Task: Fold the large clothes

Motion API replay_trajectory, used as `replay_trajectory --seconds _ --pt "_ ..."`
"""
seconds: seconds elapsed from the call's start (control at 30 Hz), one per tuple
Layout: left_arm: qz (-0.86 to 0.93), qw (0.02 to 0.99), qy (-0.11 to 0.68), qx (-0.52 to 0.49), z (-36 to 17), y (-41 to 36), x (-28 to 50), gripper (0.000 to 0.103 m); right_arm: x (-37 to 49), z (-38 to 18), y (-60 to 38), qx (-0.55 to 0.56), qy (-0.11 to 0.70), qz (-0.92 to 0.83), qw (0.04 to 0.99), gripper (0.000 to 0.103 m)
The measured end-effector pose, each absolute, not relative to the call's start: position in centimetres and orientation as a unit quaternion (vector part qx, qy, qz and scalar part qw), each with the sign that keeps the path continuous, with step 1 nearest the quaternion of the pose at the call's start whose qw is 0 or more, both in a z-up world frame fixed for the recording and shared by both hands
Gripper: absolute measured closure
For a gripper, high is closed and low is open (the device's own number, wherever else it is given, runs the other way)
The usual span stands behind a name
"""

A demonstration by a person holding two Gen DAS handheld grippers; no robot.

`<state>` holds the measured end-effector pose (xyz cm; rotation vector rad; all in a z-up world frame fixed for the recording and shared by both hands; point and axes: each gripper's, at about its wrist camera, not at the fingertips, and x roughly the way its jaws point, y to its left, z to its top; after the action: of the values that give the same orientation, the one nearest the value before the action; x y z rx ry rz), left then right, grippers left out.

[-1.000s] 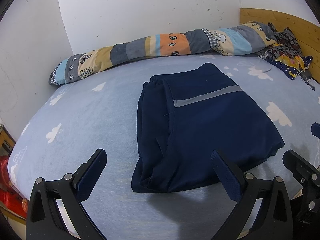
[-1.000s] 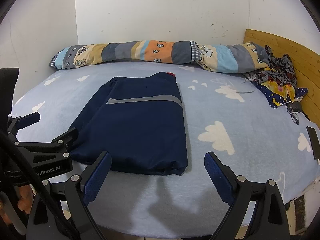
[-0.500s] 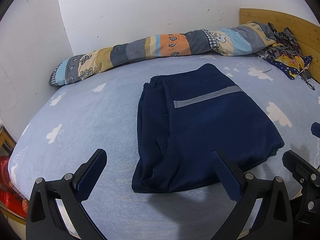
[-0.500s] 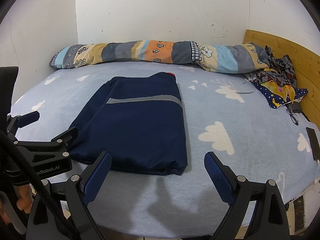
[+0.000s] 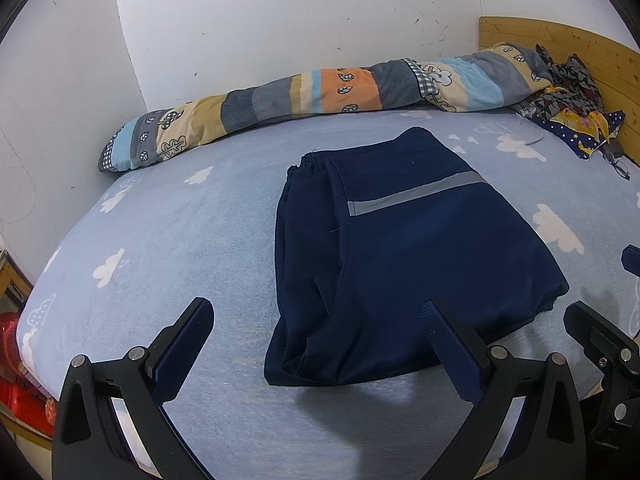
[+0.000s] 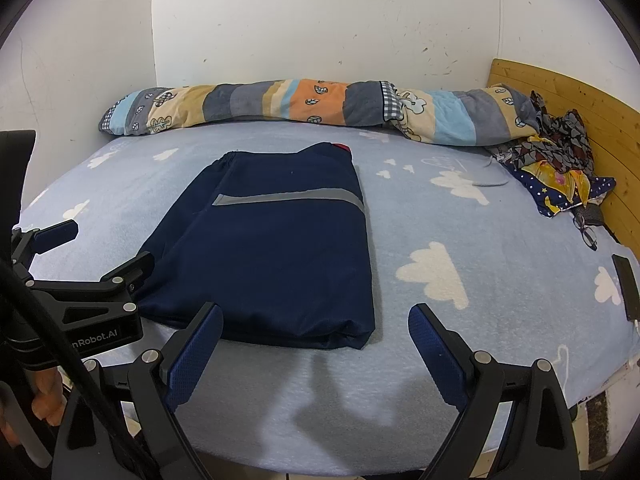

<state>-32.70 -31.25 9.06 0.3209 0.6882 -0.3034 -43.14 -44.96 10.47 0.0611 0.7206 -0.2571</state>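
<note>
A navy garment (image 5: 404, 252) (image 6: 272, 256) with a grey reflective stripe lies folded into a rectangle in the middle of the bed, elastic waistband at the far end. My left gripper (image 5: 316, 344) hovers open above the bed's near edge, just short of the garment's near hem, holding nothing. My right gripper (image 6: 316, 340) is open too, over the near right corner of the garment, with nothing between its fingers. In the right wrist view the left gripper (image 6: 92, 252) shows at the left edge, with a hand (image 6: 44, 400) below it.
The bed has a light blue sheet (image 6: 460, 240) with white clouds. A rolled patchwork quilt (image 6: 304, 108) lies along the far wall. Crumpled patterned clothes (image 6: 556, 168), glasses (image 6: 588, 232) and a dark phone (image 6: 626, 284) lie by the wooden headboard (image 6: 568, 96) on the right. A red object (image 5: 20, 376) sits beside the bed at left.
</note>
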Motion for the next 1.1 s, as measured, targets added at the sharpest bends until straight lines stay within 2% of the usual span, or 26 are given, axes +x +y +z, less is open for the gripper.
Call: replay_trajectory --seconds 1.1 --pt "-0.147 0.918 0.335 0.155 9.16 -31.15 -32.72 0.0 -43.39 10.37 -45.53 0.028 0.352 -0.123 0.928 0.007"
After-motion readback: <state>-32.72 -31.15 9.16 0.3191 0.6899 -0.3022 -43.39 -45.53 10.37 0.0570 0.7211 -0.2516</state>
